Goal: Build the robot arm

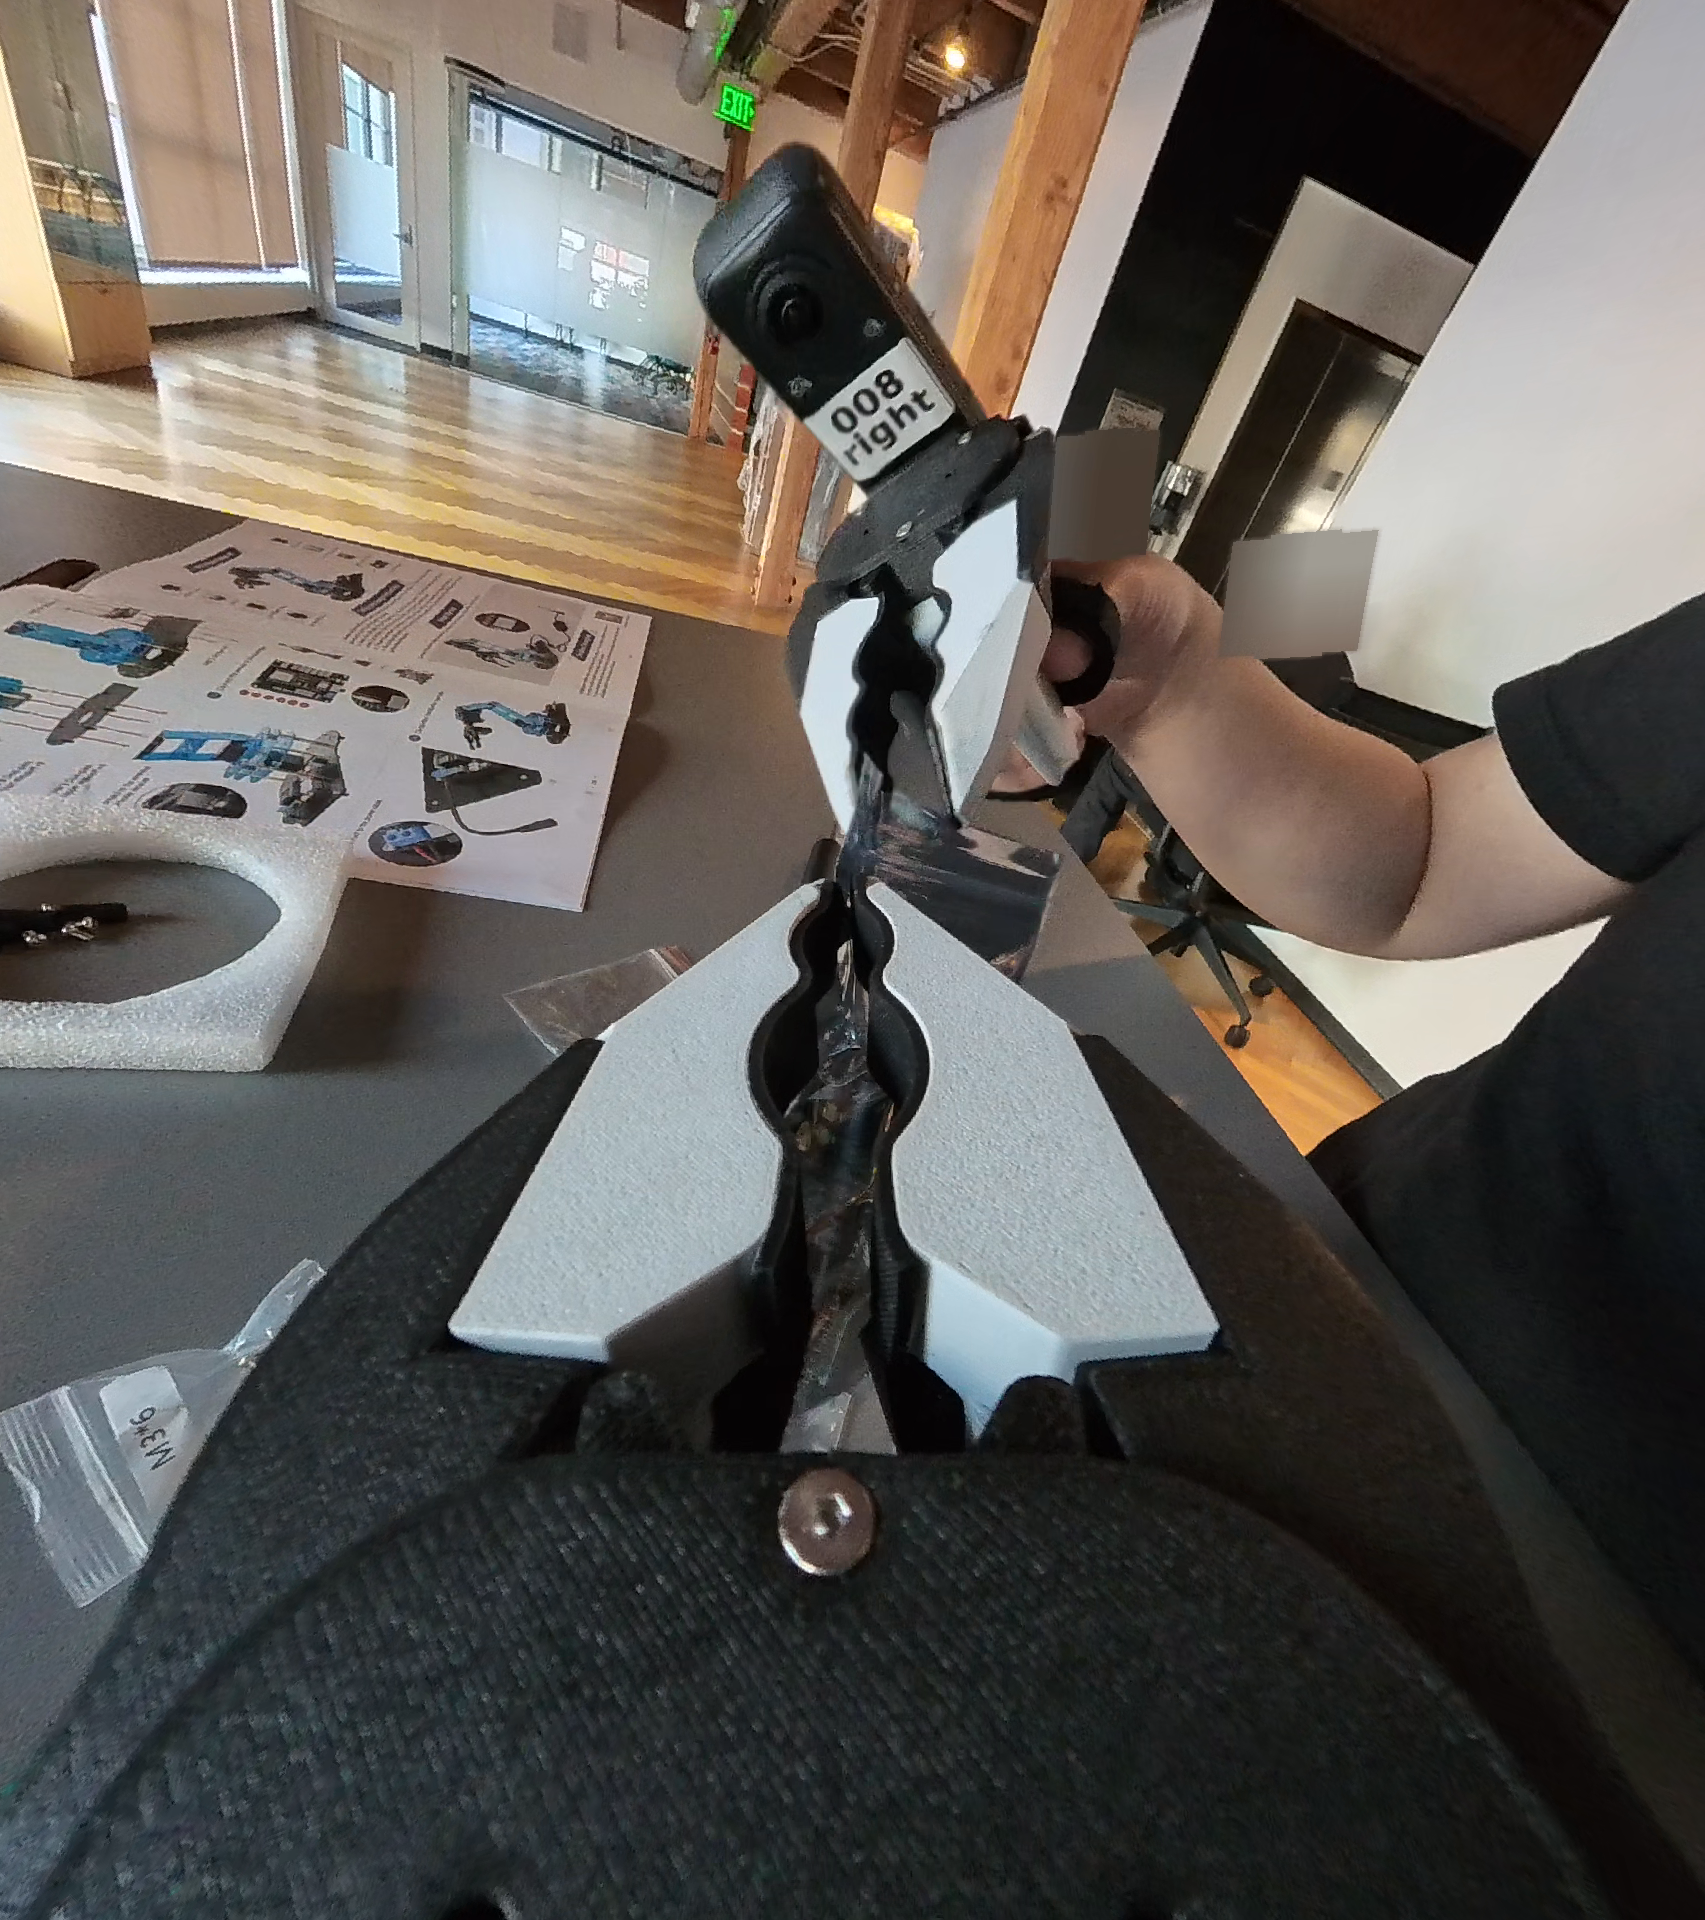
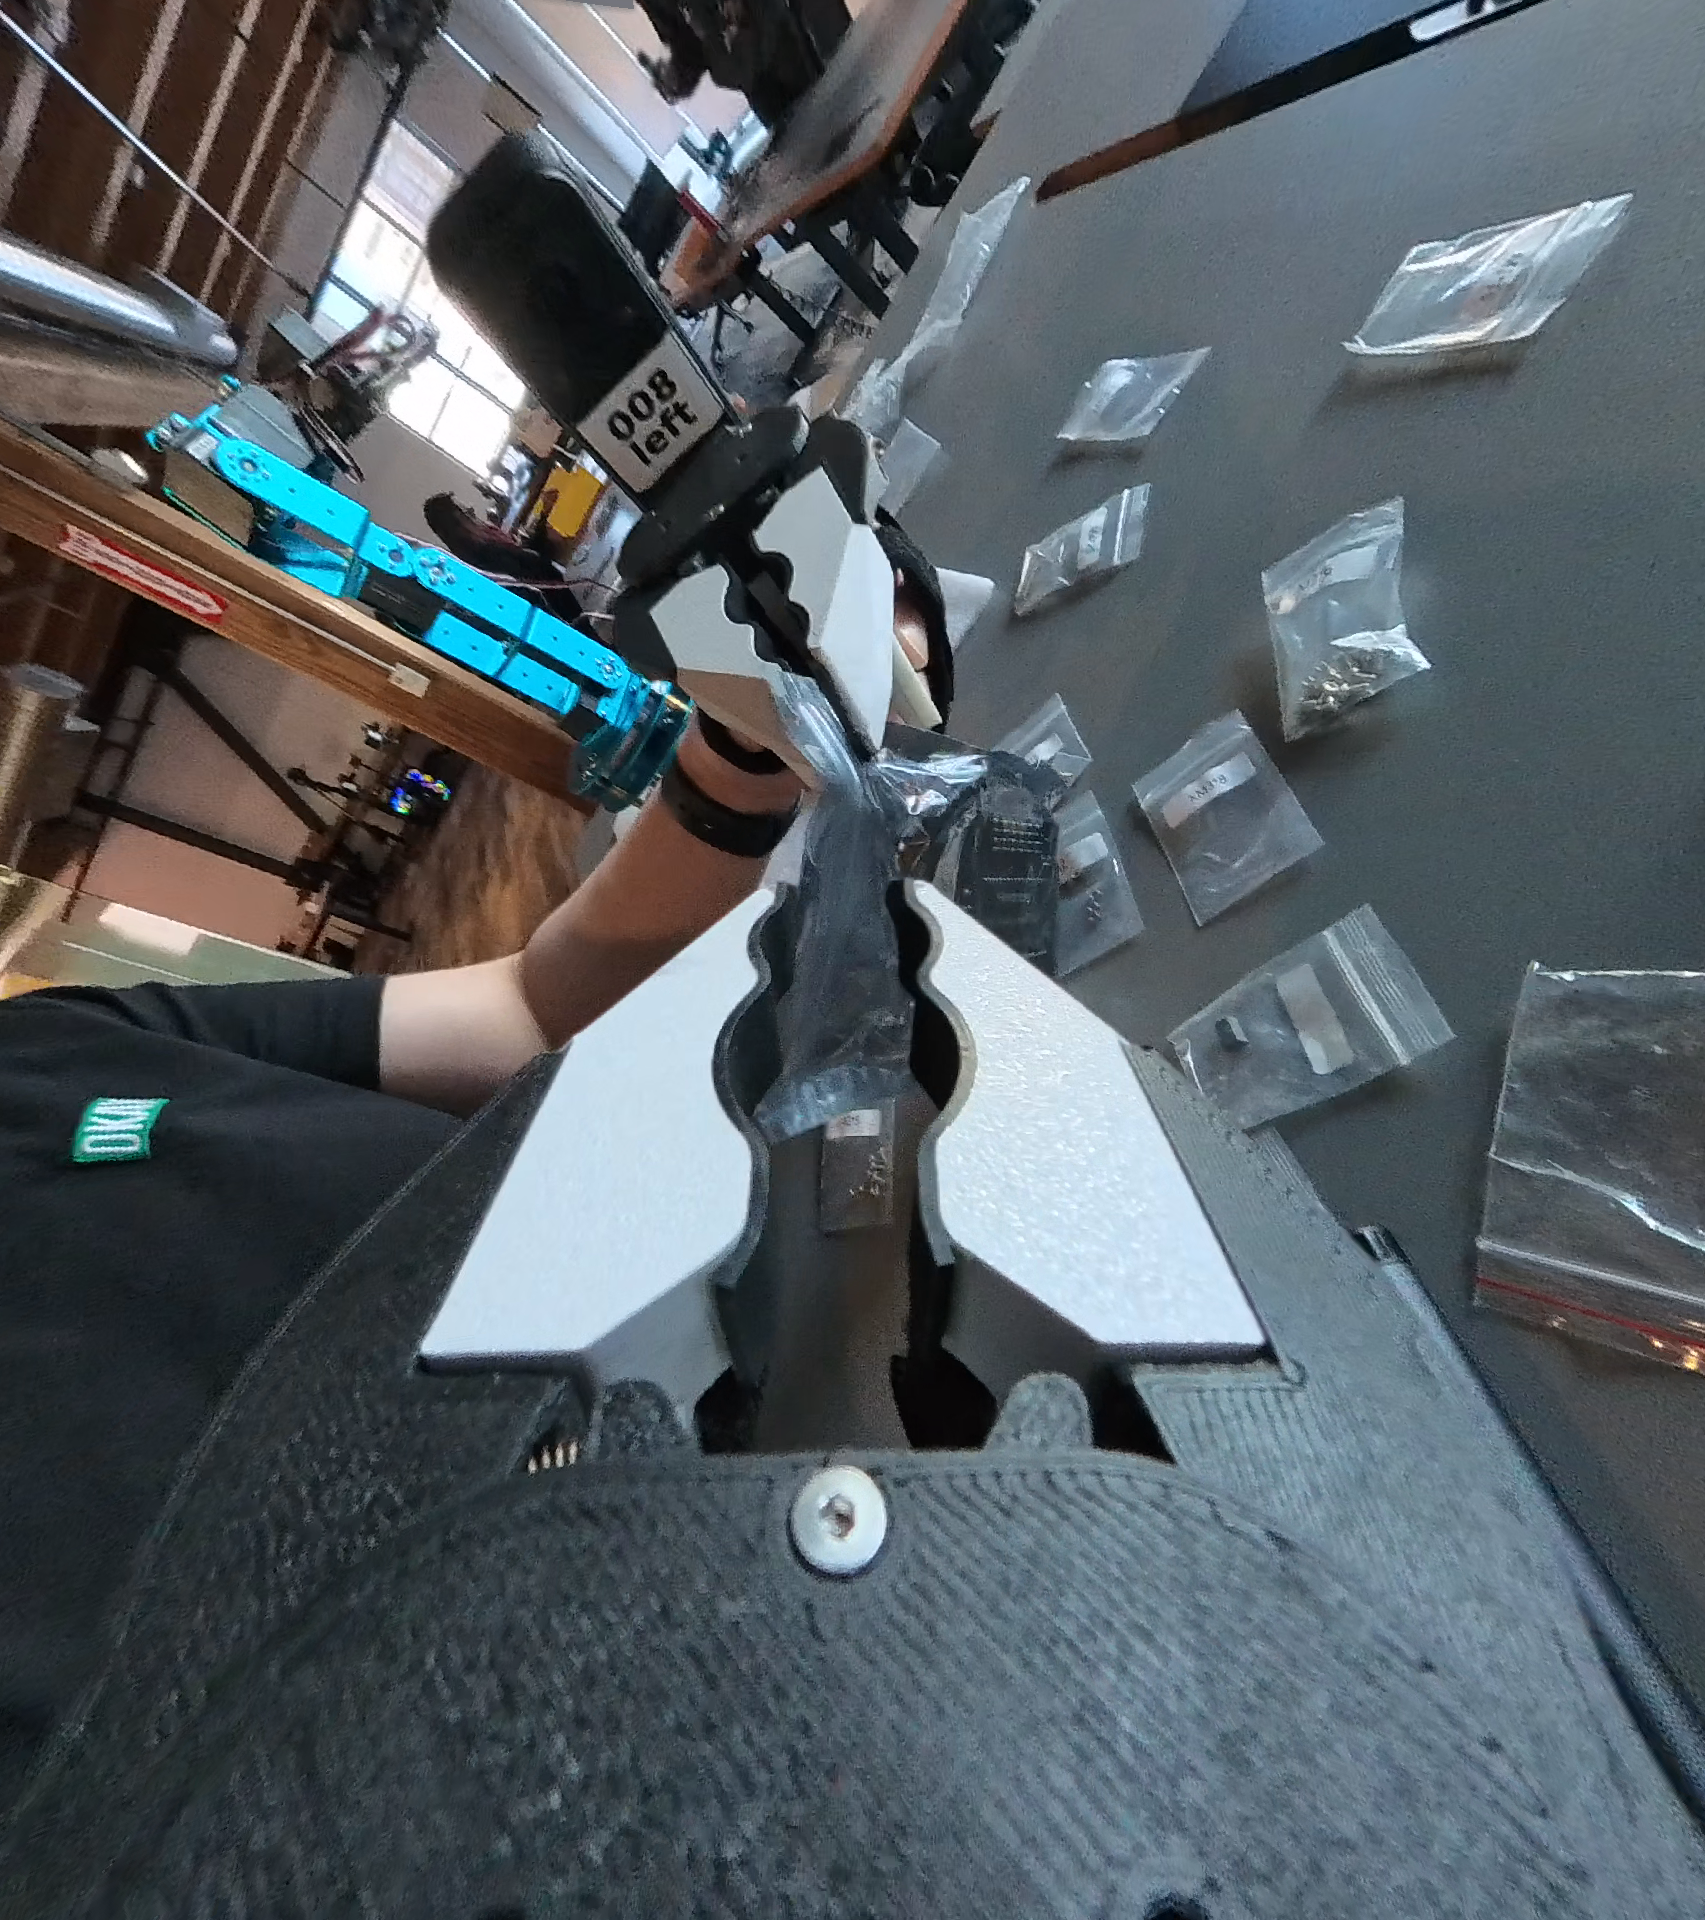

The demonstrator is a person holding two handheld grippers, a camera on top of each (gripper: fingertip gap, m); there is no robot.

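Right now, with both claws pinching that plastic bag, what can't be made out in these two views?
- Contents of the plastic bag: crumpled film and the right claw hide them, right wrist view.
- Bag's lower end: buried between the left claw fingers, left wrist view.
- Black parts in the foam ring: too small.
- Small bags on the table: contents too small.

The left gripper [image 1: 853,914] is held tilted upward, its white fingers [image 1: 682,1122] closed to a narrow slit; the right gripper [image 1: 895,800] is held at its 12 o'clock, tips almost meeting, fingers likewise pinched together; the right handle is gripped by a bare hand [image 1: 1128,655] at 2 o'clock, forearm bent; the left wrist [image 2: 723,800] is banded in black.
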